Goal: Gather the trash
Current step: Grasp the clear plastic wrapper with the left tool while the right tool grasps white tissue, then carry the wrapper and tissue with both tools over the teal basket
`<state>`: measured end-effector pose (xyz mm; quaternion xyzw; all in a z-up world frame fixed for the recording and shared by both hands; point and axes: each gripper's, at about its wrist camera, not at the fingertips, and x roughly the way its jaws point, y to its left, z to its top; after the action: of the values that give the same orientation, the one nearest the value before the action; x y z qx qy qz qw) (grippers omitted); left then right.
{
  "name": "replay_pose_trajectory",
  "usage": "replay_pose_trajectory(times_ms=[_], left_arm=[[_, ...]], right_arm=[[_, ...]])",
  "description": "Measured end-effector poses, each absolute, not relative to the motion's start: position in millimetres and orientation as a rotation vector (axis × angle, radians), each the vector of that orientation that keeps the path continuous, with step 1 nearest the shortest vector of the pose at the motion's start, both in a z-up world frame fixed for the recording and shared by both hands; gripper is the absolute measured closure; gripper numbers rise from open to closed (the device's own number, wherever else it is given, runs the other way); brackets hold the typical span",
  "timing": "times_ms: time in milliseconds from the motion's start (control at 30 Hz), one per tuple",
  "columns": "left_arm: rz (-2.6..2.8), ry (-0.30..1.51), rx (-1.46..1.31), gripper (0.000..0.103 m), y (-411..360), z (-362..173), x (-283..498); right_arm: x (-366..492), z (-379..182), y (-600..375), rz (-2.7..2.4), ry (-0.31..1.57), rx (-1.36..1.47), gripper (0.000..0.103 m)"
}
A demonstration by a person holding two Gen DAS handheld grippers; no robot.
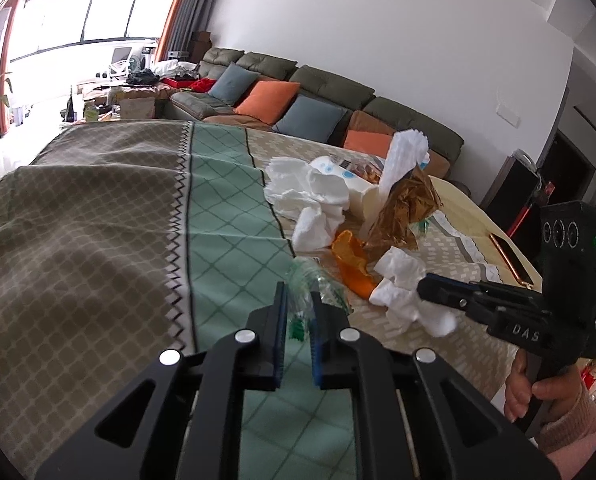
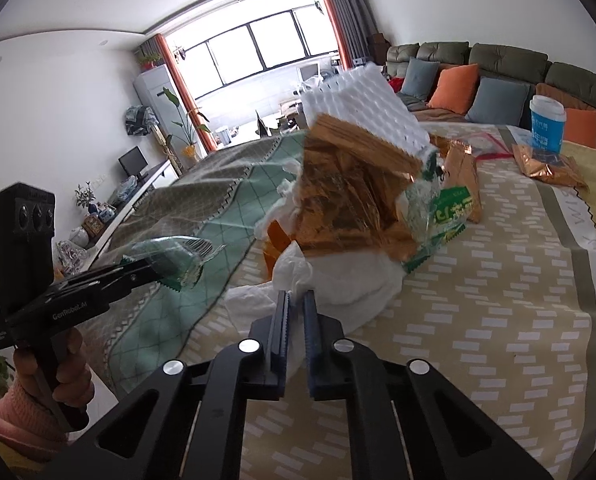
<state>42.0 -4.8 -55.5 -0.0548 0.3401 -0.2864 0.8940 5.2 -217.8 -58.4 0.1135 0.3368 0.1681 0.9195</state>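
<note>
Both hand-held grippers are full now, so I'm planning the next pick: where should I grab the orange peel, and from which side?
Take the orange peel by its raised curled rim, coming from the green-checked side of the cloth. That edge stands up off the cloth, so the pads can close across it. The gold wrapper and white tissues crowd its other sides.

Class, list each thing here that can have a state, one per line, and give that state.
left gripper: shut on the clear wrapper
clear wrapper: pinched, crumpled
right gripper: shut on the white tissue
white tissue: crumpled, gripped
orange peel: lying loose on the cloth
paper cup: upright, lid on
gold foil bag: crumpled, torn open
</note>
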Motion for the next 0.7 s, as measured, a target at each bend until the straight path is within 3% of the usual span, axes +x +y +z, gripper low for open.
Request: replay_pose_trajectory(times_ms=[700], left_arm=[[-0.450, 0.614, -0.183, 0.092, 81, -30, 8]], right_arm=[[-2, -8, -172, 0.554, 0.573, 0.238, 0.097]])
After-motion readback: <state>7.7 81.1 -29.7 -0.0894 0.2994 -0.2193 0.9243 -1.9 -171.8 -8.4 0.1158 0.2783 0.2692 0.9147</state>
